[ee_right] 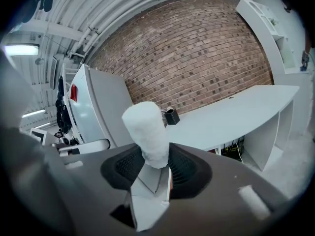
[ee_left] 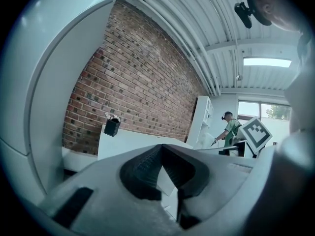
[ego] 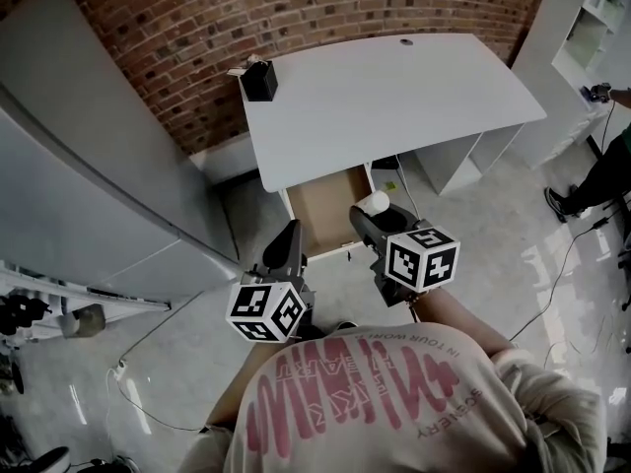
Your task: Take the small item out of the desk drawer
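Note:
The white desk (ego: 394, 87) has its drawer (ego: 325, 215) pulled open at the front, showing a bare brown bottom. My right gripper (ego: 370, 211) hovers over the drawer's right front corner, shut on a small white fluffy cylinder (ego: 376, 202). In the right gripper view that cylinder (ee_right: 146, 132) stands upright between the pads, with the gripper (ee_right: 156, 157) clamped on its lower end. My left gripper (ego: 288, 236) hangs in front of the drawer's left corner. In the left gripper view its tips (ee_left: 162, 147) meet with nothing between them.
A black pen holder (ego: 261, 80) stands on the desk's far left corner. A brick wall runs behind the desk and a tall grey cabinet (ego: 89, 175) stands to the left. White shelving (ego: 592, 28) and a person (ego: 592, 180) are at the right. Cables lie on the floor.

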{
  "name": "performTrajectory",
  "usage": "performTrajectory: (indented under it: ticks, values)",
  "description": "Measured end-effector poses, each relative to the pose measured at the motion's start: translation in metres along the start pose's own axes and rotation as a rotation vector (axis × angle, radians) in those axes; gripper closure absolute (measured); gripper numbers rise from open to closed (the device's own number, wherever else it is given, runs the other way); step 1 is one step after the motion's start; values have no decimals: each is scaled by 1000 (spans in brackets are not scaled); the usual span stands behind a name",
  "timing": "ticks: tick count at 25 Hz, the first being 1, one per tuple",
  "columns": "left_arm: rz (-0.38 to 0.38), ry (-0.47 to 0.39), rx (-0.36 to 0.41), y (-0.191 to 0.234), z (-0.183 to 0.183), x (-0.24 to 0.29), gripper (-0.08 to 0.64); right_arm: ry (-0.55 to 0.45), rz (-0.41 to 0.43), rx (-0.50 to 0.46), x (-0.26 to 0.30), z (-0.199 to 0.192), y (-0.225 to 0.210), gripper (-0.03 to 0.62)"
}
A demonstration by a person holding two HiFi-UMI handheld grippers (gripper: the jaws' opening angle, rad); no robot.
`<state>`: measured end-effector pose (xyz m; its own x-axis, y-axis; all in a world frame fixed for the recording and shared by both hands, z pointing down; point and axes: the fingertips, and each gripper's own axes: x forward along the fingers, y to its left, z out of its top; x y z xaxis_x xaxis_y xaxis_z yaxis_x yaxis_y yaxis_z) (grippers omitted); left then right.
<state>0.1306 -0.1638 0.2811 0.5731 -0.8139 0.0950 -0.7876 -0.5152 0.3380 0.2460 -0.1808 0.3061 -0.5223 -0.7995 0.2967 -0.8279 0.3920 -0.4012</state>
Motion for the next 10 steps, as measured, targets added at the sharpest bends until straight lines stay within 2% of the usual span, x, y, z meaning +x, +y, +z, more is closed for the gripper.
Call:
performTrajectory:
  ticks: [10]
  values:
    - [13, 2, -8, 5, -4, 4, 557, 21, 13, 0, 8, -4, -2, 431]
